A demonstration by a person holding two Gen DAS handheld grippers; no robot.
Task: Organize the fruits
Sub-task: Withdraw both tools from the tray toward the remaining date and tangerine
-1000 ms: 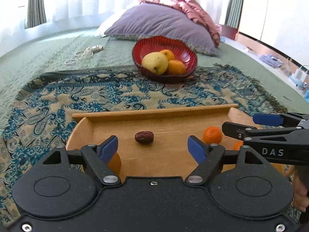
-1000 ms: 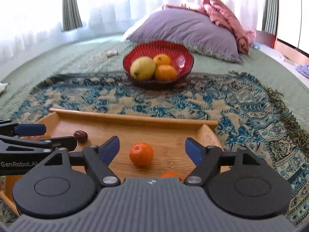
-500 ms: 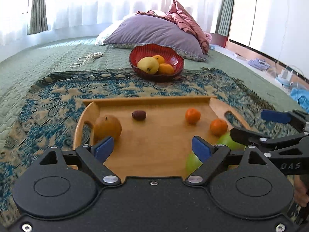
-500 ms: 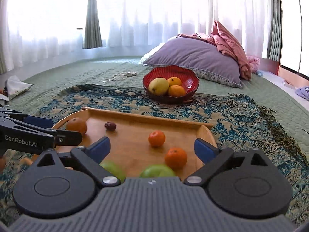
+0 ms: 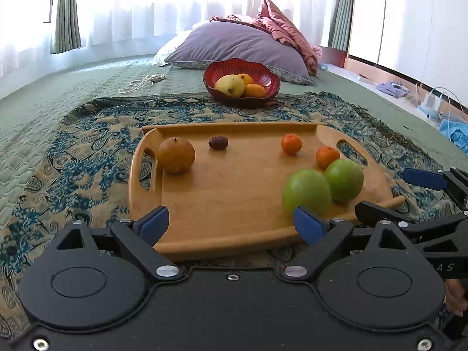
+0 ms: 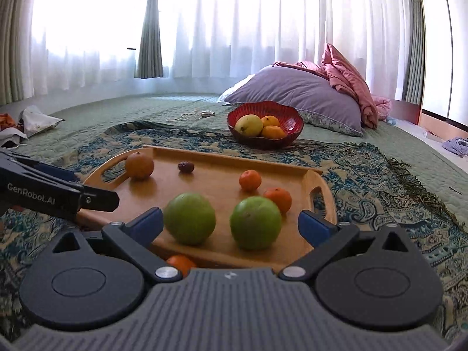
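A wooden tray (image 5: 228,204) (image 6: 222,181) lies on a patterned blanket. On it are two green apples (image 5: 307,193) (image 6: 189,218), two small oranges (image 5: 291,144) (image 6: 250,180), a brownish round fruit (image 5: 176,155) (image 6: 139,165) and a dark date (image 5: 218,142) (image 6: 186,166). Another small orange (image 6: 181,263) shows just under the right gripper. A red bowl (image 5: 263,71) (image 6: 292,117) behind holds a yellow fruit and two oranges. My left gripper (image 5: 231,225) is open and empty at the tray's near edge. My right gripper (image 6: 231,223) is open and empty, just short of the apples.
A purple pillow (image 5: 239,44) and pink cloth (image 6: 348,79) lie behind the bowl. A white cord (image 5: 143,82) lies on the green bedspread at left. Clutter sits at the far right (image 5: 438,102) and far left (image 6: 32,117).
Both grippers have pulled back and risen from over the tray. The whole tray, the green apples and the brownish fruit have come into view. Both stay open.
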